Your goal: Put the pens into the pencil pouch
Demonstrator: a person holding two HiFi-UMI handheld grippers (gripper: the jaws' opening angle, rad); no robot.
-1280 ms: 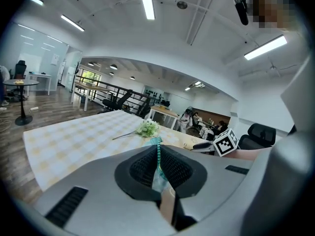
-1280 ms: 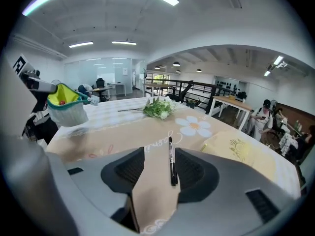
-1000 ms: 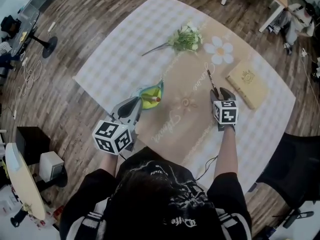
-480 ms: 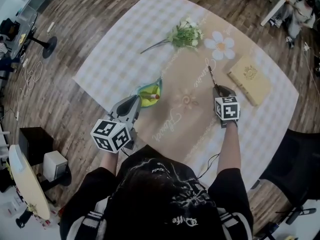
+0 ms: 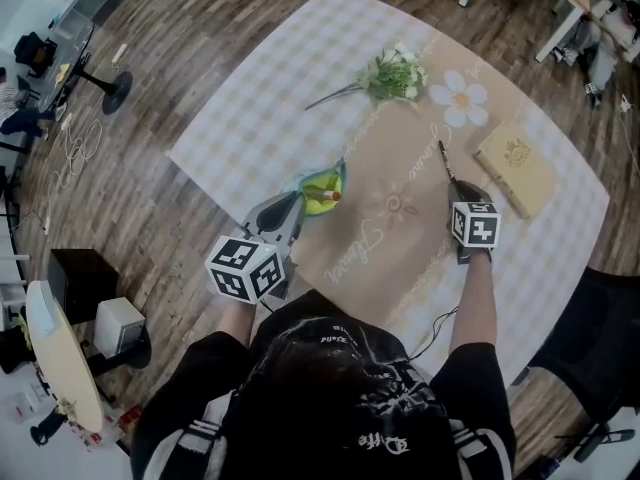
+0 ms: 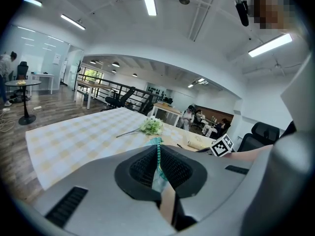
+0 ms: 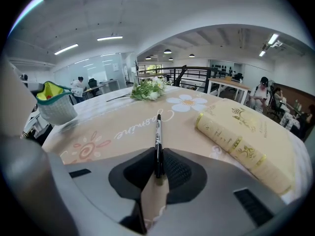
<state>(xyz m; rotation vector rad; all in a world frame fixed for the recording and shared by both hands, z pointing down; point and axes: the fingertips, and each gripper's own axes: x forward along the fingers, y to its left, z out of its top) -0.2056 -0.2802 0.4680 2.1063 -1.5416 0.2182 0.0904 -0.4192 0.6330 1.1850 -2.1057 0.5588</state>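
A green-and-yellow pencil pouch (image 5: 322,188) stands open on the tan table runner, with a red-tipped pen (image 5: 335,196) sticking out of it. My left gripper (image 5: 297,206) is shut on the pouch's teal zipper edge (image 6: 157,156), which runs up between its pads. A black pen (image 5: 446,160) lies on the runner, pointing away from me. My right gripper (image 5: 460,190) is at the pen's near end, its jaws closing. In the right gripper view both pads (image 7: 172,171) press on the pen (image 7: 158,136). The pouch (image 7: 55,107) shows at the far left of that view.
A cream book (image 5: 516,167) lies just right of the pen, close beside my right gripper. A bunch of white flowers (image 5: 392,76) rests at the table's far side. A black chair (image 5: 600,338) stands off the table's right edge.
The head view has shifted a little. Both grippers keep their places against the pouch and the pen; the pouch stays held.
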